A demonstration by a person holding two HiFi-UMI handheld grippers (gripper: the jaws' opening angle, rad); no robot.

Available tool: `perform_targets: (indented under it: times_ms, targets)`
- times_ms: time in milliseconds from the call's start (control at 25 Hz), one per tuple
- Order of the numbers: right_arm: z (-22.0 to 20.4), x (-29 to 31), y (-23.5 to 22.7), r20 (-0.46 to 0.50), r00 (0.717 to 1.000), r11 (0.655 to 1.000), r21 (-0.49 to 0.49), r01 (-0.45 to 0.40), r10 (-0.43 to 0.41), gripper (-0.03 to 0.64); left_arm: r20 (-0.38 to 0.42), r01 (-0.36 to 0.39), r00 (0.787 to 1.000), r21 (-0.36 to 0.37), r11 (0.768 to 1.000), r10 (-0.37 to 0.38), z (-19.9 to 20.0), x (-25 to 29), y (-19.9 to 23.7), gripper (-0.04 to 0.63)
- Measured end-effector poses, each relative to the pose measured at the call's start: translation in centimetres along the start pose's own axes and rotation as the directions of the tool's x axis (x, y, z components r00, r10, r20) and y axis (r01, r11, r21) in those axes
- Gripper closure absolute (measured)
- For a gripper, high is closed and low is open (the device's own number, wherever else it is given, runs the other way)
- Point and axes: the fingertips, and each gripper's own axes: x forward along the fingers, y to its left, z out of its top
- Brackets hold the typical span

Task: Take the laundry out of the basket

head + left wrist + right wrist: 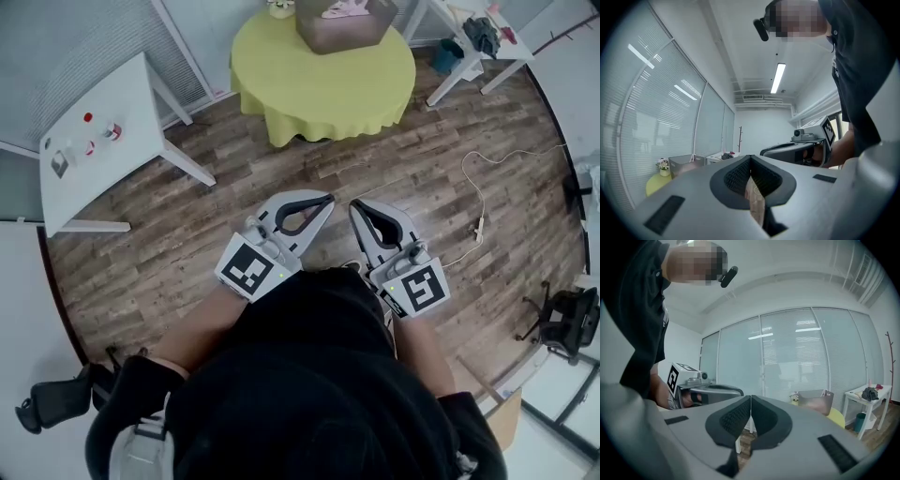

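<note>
Grippers: I hold the grey left gripper [325, 199] and grey right gripper [356, 204] level, both clenched on nothing, because the pink laundry [343, 9] lies in the grey rectangular basket [328, 42] on the round yellow-green table [319, 94], well apart ahead.

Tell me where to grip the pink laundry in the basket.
Pinch the pink laundry where it pokes above the basket rim, coming down from above: the basket is open-topped and its walls would likely block a sideways reach.
</note>
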Motion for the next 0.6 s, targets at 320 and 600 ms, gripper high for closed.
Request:
perform_targets:
  times_ms: [320, 600]
  targets:
    - [-0.3, -1.7, -1.7, 0.009, 0.999, 0.999, 0.033, 0.044, -0.044, 0.592, -0.004, -0.008, 1.000, -0.012, 1.000, 0.008, -0.2, 1.1, -0.6, 0.586]
    - [-0.2, -2.4, -5.6, 0.031, 0.999, 0.998, 0.038, 0.043, -0.044, 0.592, -0.019, -0.031, 0.999, -0.006, 1.000, 0.030, -0.2, 4.4, -0.3, 0.586]
